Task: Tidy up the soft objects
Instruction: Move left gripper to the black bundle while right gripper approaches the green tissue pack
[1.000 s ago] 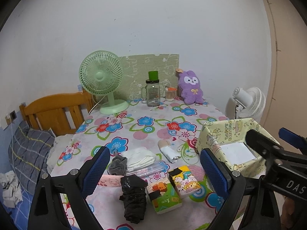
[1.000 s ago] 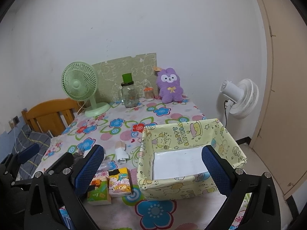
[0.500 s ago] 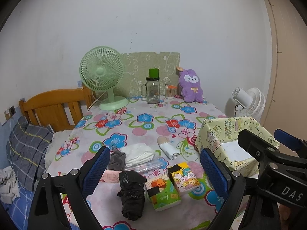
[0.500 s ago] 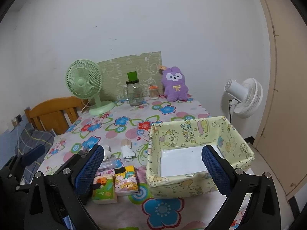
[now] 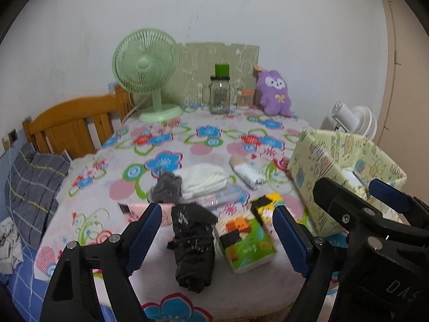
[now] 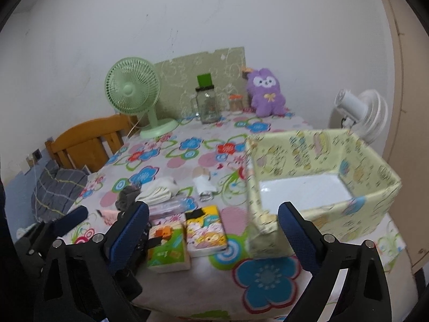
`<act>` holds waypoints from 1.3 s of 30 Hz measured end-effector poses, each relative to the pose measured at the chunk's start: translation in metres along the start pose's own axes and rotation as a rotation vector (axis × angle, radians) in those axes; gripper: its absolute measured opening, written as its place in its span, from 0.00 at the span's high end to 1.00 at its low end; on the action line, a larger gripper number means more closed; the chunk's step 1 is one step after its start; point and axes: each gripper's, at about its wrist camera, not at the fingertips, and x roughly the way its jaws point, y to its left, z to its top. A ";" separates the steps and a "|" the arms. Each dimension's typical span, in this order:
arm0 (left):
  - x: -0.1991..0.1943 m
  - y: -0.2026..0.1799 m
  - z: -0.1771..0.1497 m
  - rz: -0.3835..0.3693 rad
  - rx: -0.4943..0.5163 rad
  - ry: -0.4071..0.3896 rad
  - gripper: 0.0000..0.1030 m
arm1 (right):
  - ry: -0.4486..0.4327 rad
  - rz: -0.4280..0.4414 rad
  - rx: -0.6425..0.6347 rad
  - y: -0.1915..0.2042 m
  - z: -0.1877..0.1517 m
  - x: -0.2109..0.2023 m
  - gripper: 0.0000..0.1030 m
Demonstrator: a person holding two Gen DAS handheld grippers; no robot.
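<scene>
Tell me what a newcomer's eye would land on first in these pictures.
The loud flowered tablecloth grabs attention first, covering the whole table. At the far edge, against the wall, stand a green fan and a purple plush bunny. Nearer, a yellow fabric basket sits on the right, beside a cluster of small things: a black bundle, tissue packs and folded white cloth, with both open grippers hovering in front.

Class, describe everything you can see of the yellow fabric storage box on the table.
The yellow fabric storage box is a soft, open-topped rectangular bin printed with pastel cartoon figures. Its walls stand upright, slightly slumped, and its white floor looks bare. It sits on the floral tablecloth at the table's right side, right of the two tissue packs. Neither gripper touches it.
</scene>
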 end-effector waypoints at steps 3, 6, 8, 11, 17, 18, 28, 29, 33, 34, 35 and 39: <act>0.008 0.004 -0.006 -0.005 -0.002 0.027 0.19 | 0.004 -0.009 -0.011 0.006 -0.005 0.005 0.06; 0.013 0.010 -0.011 0.005 -0.023 0.040 0.20 | -0.012 -0.046 -0.029 0.012 -0.008 0.007 0.07; 0.016 0.013 -0.014 -0.008 -0.028 0.050 0.22 | -0.017 -0.055 -0.024 0.014 -0.010 0.006 0.07; 0.021 0.017 -0.017 -0.006 -0.015 0.066 0.25 | -0.002 -0.062 -0.016 0.017 -0.014 0.007 0.07; 0.029 0.019 -0.024 -0.025 0.011 0.091 0.29 | 0.042 -0.059 -0.028 0.028 -0.027 0.012 0.10; 0.031 0.020 -0.026 -0.024 0.017 0.096 0.29 | 0.049 -0.060 -0.032 0.030 -0.029 0.013 0.11; 0.046 0.033 -0.033 -0.021 0.024 0.157 0.48 | 0.118 -0.051 -0.031 0.041 -0.037 0.039 0.13; 0.048 0.035 -0.033 -0.037 0.014 0.165 0.49 | 0.125 -0.049 -0.033 0.043 -0.038 0.042 0.13; 0.054 0.033 -0.034 -0.057 0.023 0.177 0.53 | 0.155 -0.039 -0.037 0.047 -0.041 0.053 0.14; 0.054 0.033 -0.034 -0.060 0.026 0.174 0.53 | 0.164 -0.038 -0.039 0.048 -0.042 0.056 0.14; 0.054 0.032 -0.034 -0.064 0.029 0.172 0.54 | 0.169 -0.037 -0.039 0.049 -0.042 0.057 0.15; 0.053 0.035 -0.035 -0.077 0.034 0.169 0.56 | 0.198 -0.032 -0.041 0.053 -0.044 0.065 0.20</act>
